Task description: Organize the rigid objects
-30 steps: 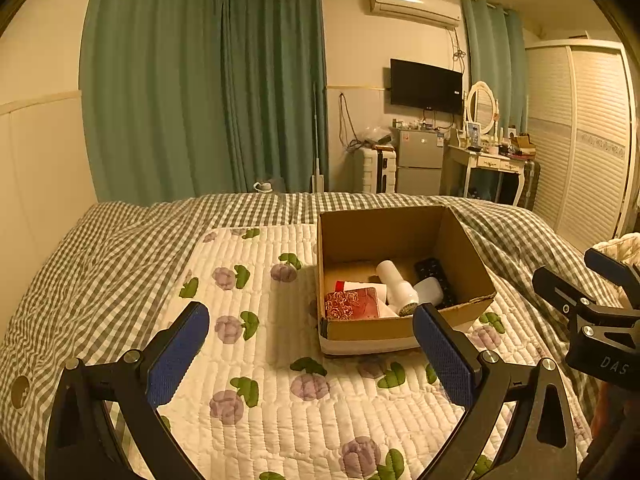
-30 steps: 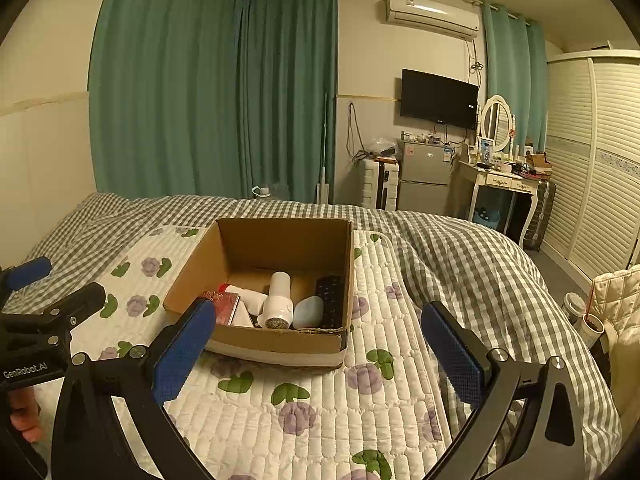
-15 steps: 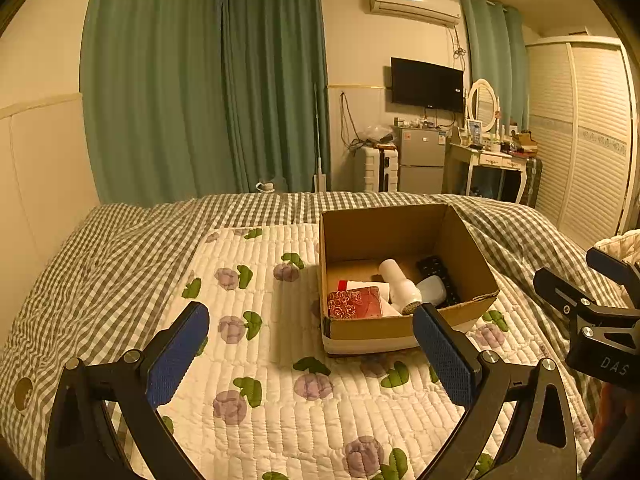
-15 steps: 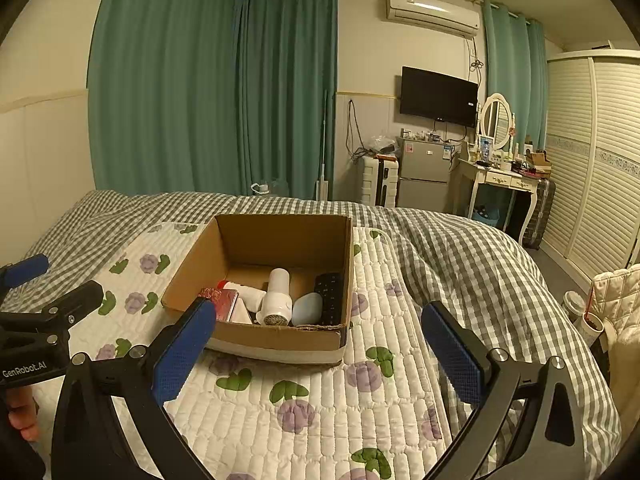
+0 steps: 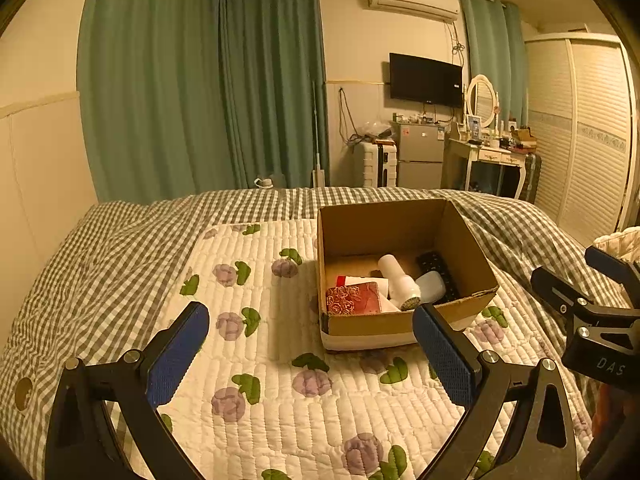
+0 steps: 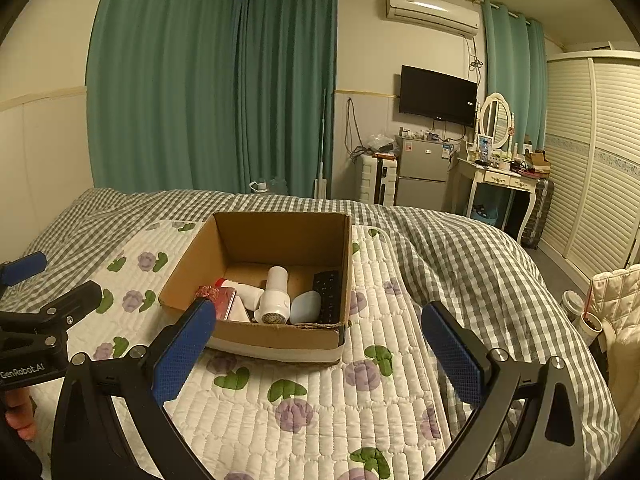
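Observation:
An open cardboard box (image 5: 472, 252) (image 6: 188, 272) rests on a quilted floral mat on the bed. Inside lie a red patterned booklet (image 5: 352, 299) (image 6: 218, 294), a white lint shaver (image 5: 398, 282) (image 6: 275, 294), a pale blue oval item (image 5: 431, 286) (image 6: 306, 306), a black remote (image 5: 438, 270) (image 6: 330, 292) and a white bottle with a red cap (image 6: 240, 290). My left gripper (image 5: 310, 354) is open and empty, hovering in front of the box. My right gripper (image 6: 320, 354) is open and empty too, just in front of the box's near wall.
The floral mat (image 5: 260, 344) lies over a checked duvet (image 5: 100, 256). The right gripper's body (image 5: 592, 320) shows at the right edge of the left view; the left gripper's body (image 6: 36, 328) at the left of the right view. Fridge, dressing table and wardrobe stand beyond the bed.
Both views have shifted slightly, with the box sitting a little lower and farther in frame. Both grippers stay open and empty; the box's contents have not moved.

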Motion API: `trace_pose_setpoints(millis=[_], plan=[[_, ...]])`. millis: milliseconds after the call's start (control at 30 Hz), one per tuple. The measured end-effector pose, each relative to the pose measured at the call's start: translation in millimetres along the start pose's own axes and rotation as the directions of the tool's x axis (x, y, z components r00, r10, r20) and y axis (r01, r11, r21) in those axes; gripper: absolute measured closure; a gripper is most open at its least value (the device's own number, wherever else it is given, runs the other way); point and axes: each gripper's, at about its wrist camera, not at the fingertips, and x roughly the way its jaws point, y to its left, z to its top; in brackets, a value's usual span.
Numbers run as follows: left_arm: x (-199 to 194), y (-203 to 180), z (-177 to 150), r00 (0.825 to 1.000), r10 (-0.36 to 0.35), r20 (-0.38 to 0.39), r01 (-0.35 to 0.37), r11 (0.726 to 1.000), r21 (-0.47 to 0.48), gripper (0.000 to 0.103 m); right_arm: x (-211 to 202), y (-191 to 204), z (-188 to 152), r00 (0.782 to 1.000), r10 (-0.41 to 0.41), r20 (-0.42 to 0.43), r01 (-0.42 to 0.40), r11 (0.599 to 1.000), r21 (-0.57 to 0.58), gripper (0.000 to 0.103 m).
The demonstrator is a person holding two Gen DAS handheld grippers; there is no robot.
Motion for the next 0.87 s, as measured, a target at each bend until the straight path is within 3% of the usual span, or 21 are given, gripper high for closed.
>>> trace_pose_setpoints(millis=[267,867], plan=[[-6.0,-0.4,-0.6,0.999,0.011,0.031,-0.011,1.000,-0.015,0.000,0.8,1.2,-2.3,1.000,-0.001,0.001,0.001,1.000,0.000,0.000],[-2.3,2.8,-1.7,1.000,0.014,0.010,-0.014,0.999,-0.029,0.000,2.1,1.8,-1.6,1.000,-0.003,-0.013,0.003,1.000,-0.002,0.000]])
